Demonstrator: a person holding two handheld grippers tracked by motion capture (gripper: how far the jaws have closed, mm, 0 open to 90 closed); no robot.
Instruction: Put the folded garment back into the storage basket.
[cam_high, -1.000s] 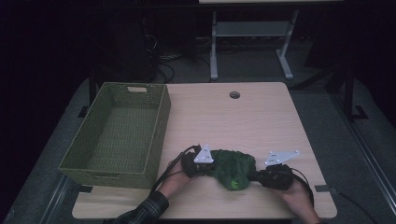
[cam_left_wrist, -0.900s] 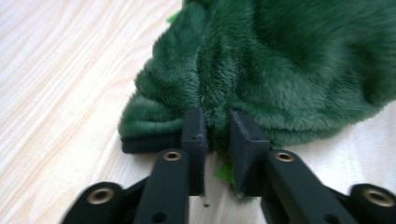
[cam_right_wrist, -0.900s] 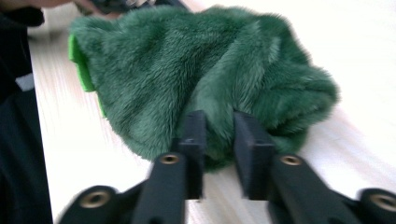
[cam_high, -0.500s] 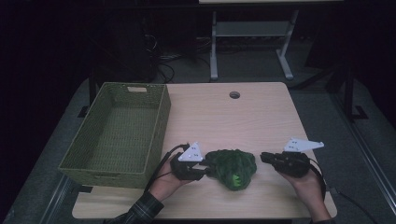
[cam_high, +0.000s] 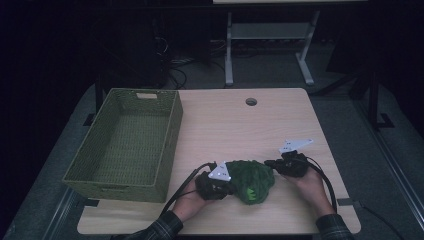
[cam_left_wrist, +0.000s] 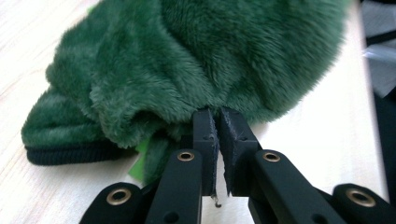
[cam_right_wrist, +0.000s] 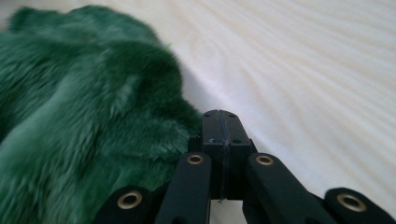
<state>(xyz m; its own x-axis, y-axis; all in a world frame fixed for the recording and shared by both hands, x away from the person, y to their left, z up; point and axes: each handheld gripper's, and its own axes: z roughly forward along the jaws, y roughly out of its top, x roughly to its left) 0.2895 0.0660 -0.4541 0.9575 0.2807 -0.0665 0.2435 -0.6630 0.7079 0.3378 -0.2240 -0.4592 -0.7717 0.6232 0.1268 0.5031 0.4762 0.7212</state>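
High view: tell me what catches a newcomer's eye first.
A fluffy green plush garment lies bunched at the table's near edge, the left gripper and right gripper at either side of it. An empty green woven basket fills the table's left side.

Dark green plush (cam_high: 252, 179); olive-green woven basket (cam_high: 127, 141); pale wood table (cam_high: 260, 125).

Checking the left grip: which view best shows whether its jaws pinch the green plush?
The left gripper view: the left gripper's jaws meet at the green plush's edge. The high view shows the plush small; the right gripper view, blurred.
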